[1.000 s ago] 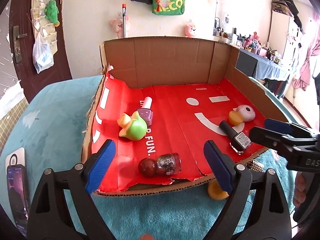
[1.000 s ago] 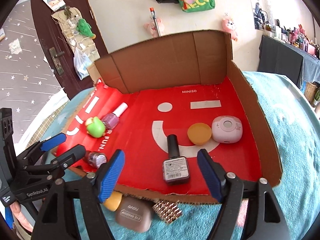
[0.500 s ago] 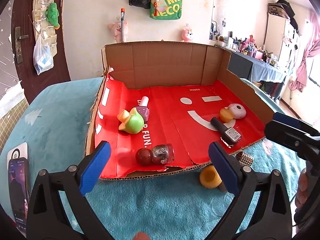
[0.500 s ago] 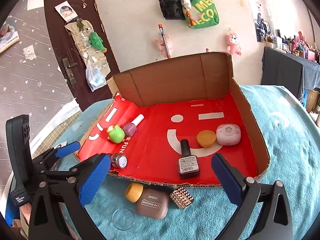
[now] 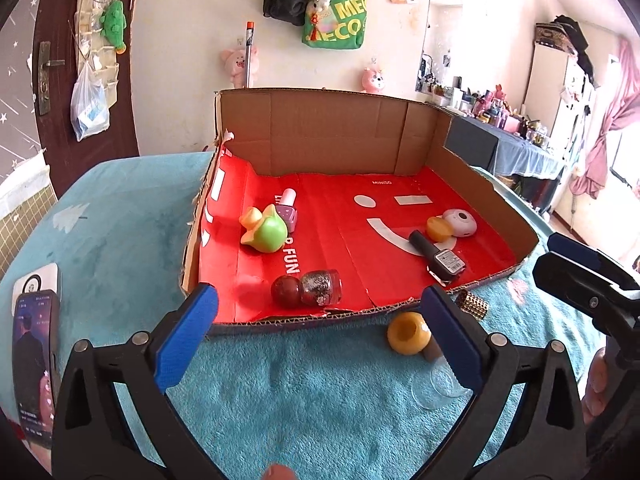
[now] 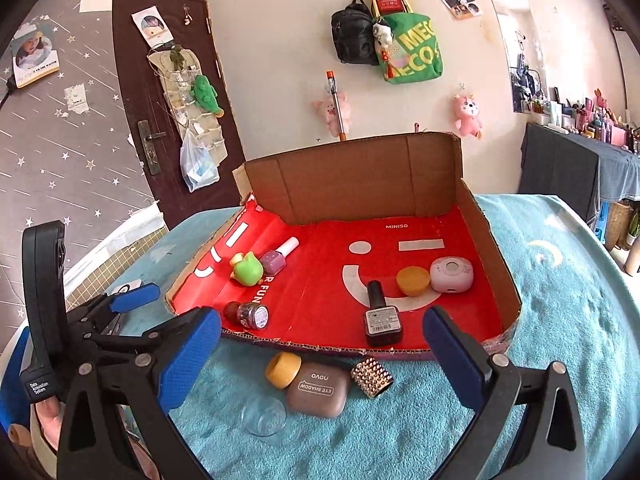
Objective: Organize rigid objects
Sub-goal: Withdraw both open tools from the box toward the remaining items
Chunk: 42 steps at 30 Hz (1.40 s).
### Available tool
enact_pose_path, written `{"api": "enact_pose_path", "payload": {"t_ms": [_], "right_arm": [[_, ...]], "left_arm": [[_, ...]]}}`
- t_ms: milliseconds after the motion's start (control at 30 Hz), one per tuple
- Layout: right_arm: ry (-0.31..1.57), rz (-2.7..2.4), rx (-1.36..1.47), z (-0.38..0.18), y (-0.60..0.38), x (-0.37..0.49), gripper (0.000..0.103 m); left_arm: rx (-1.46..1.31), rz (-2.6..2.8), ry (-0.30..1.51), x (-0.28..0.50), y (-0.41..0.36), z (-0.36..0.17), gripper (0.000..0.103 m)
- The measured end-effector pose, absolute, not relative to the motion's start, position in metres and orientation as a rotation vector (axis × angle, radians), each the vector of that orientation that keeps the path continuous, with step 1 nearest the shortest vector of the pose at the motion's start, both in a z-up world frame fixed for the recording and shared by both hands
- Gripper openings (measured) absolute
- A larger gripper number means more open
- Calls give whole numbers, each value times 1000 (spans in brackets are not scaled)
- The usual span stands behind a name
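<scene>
With both the left claw [image 5: 316,334] and right claw [image 6: 322,354] spread wide and empty, straddle the brown eye-shadow case [image 6: 318,394] squarely across its short sides before lifting it into the cardboard tray [image 6: 490,240]

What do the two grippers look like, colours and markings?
Both match: the left gripper and right gripper have black angular plastic frames with silver rivets, and fingers faced with textured blue pads. In the right wrist view, the left unit's black body carries a white "Data Acquisition System" label. No cables or sleeves visible.
</scene>
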State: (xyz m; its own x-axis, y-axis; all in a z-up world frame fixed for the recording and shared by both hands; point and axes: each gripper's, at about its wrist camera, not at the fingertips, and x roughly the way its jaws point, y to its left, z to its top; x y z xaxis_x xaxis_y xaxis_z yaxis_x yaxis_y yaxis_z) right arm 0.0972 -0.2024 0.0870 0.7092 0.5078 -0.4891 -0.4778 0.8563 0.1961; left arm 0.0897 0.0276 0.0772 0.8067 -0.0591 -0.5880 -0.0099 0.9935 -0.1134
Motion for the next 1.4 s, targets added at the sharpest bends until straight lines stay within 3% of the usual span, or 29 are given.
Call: {"api": "enact_pose_path", "payload": {"t_ms": [867,1400], "right_arm": [[530,445,30,64,-213,58,103],[592,445,20,43,-213,55,88]], "left_arm": [[-137,-75,639,52,26,60,103],[-167,-68,659,44,32,47,103]]}}
